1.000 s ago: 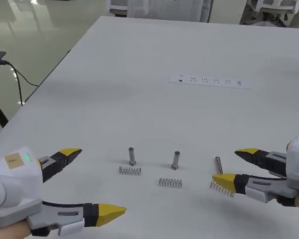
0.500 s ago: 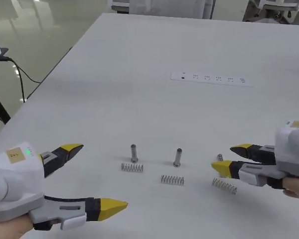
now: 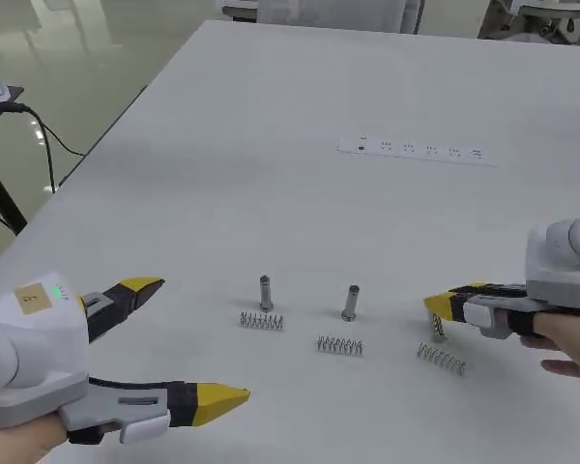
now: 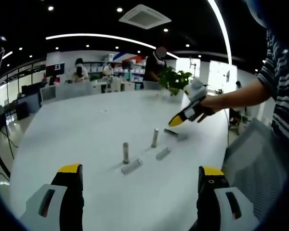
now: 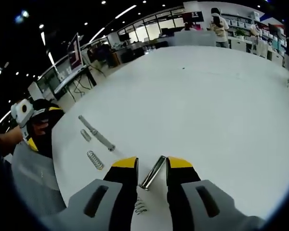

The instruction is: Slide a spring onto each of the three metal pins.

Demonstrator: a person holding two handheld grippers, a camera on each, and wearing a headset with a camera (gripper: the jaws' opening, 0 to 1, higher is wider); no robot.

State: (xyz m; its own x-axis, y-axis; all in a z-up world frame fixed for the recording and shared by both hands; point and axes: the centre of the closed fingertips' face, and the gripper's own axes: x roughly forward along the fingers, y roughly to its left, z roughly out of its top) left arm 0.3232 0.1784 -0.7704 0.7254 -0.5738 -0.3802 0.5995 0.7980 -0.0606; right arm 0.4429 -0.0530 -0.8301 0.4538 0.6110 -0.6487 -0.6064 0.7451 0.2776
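Partly covered in the head view by the yellow tips of the right gripper (image 3: 443, 305): the rightmost pin (image 3: 437, 327), showing just a short grey stub below those tips. Plainer in the right gripper view, slanting up between the two jaws, these drawn close with only slim gaps on either side of it. Cannot tell whether pinched or merely flanked. Just under that pin, cut off by the jaw bodies, the near spring (image 5: 140, 206). Further left on the white table (image 3: 300, 193), upright and well apart from each other, the middle pin (image 3: 351, 302) and the left pin (image 3: 266, 292). Just in front of each, lying flat, the middle spring (image 3: 339, 345) and the left spring (image 3: 261, 321). All three springs down on the table, none on a pin. Low at the near left, well apart from the row, the left gripper (image 3: 181, 340), jaws spread wide and empty. Farther back on the table, a power strip (image 3: 416, 150), its markings too small to read.
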